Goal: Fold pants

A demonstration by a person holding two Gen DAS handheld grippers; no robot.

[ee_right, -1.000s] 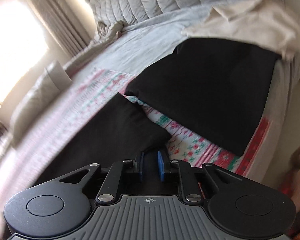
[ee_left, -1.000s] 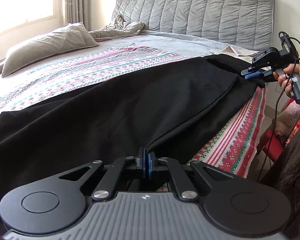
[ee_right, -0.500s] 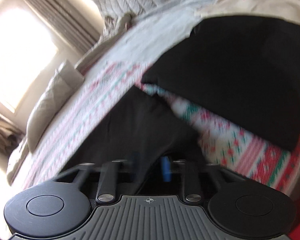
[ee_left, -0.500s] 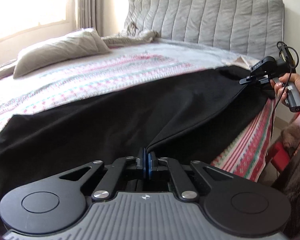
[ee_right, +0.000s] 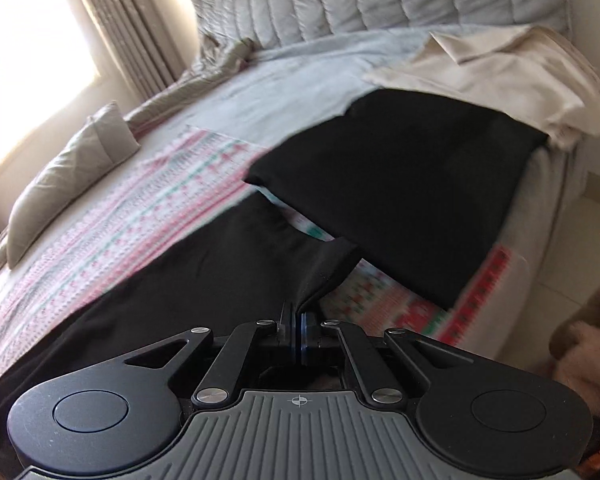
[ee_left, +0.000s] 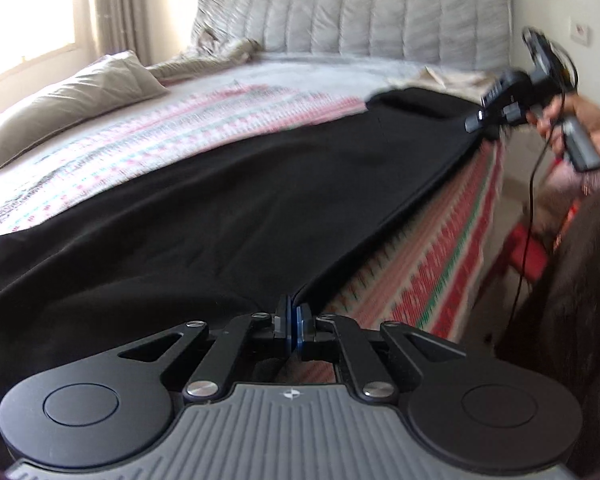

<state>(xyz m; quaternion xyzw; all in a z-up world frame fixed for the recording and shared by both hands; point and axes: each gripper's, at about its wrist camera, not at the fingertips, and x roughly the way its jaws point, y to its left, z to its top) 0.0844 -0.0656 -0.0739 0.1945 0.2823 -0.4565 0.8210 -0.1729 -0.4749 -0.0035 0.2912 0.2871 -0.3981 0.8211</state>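
Note:
Black pants (ee_left: 220,200) lie spread along the near side of the bed. My left gripper (ee_left: 293,318) is shut on the near hem edge of the pants. The edge runs taut from there to my right gripper (ee_left: 475,123), which a hand (ee_left: 592,124) holds at the far right. In the right wrist view the right gripper (ee_right: 294,320) is shut on a fold of the black pants (ee_right: 180,280), lifted a little off the patterned blanket (ee_right: 380,296).
A second black garment (ee_right: 400,188) lies flat beyond the pants, with a beige cloth (ee_right: 500,72) behind it. A grey pillow (ee_left: 72,100) and the quilted headboard (ee_left: 380,8) stand at the back. The bed edge (ee_left: 440,264) drops away on the right, near a red object (ee_left: 528,252).
The right gripper's jaws closed on the pants edge. That edge has come up off the blanket and pulled straight between the two grippers. The left gripper kept its grip.

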